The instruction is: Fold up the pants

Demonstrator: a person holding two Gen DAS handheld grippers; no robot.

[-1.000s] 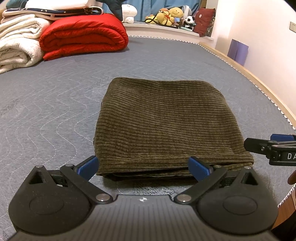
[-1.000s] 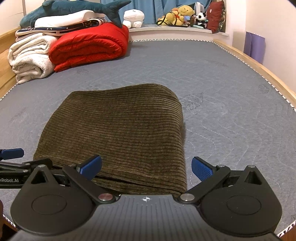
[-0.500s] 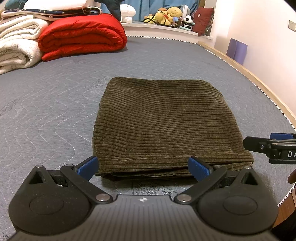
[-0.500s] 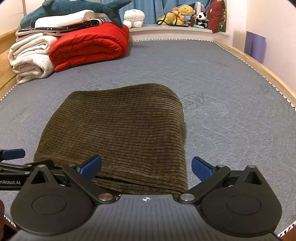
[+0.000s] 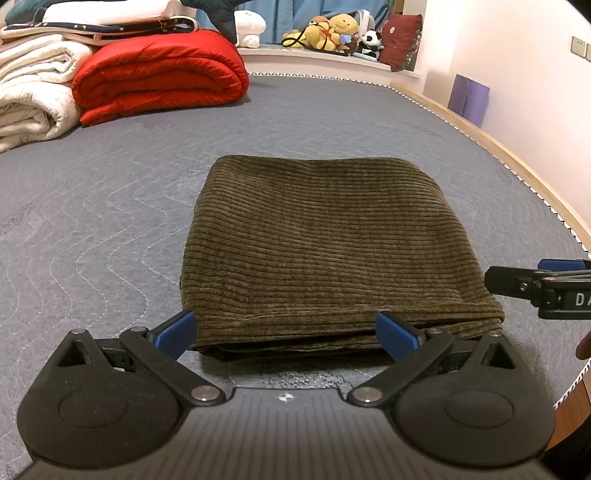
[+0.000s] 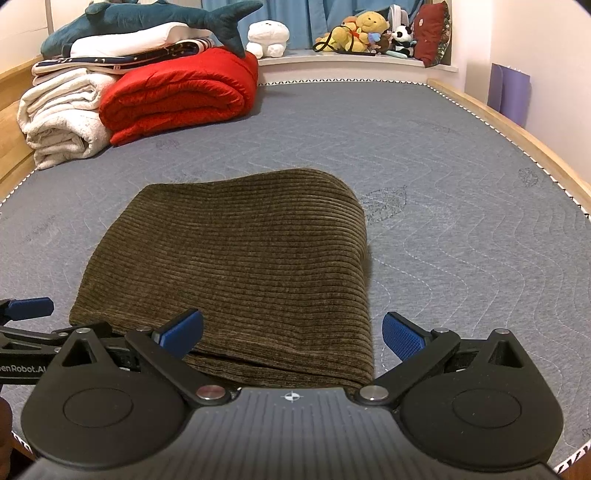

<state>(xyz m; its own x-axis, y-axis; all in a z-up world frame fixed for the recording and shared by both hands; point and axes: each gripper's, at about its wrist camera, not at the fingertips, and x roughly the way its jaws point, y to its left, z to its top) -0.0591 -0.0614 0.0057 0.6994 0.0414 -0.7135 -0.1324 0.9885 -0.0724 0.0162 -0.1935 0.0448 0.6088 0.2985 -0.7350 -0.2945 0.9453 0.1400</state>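
Olive-green corduroy pants [image 5: 325,243] lie folded into a compact rectangle on the grey quilted mattress [image 5: 92,221]. They also show in the right wrist view [image 6: 236,266]. My left gripper [image 5: 286,332] is open and empty, its blue pads straddling the near folded edge just short of it. My right gripper [image 6: 291,334] is open and empty over the pants' near right corner. The right gripper's fingers show at the right edge of the left wrist view [image 5: 535,288], and the left gripper's at the left edge of the right wrist view [image 6: 29,314].
A red rolled quilt [image 6: 177,96], white folded blankets [image 6: 62,114] and a plush shark [image 6: 155,18] sit at the far left. Stuffed toys [image 6: 365,33] line the far ledge. The wooden bed rail [image 6: 517,140] runs along the right, with a purple mat [image 6: 509,92] beyond.
Almost nothing has moved. The left wrist view has tilted up slightly, so the pants sit a little lower in the frame. Both grippers stay open.
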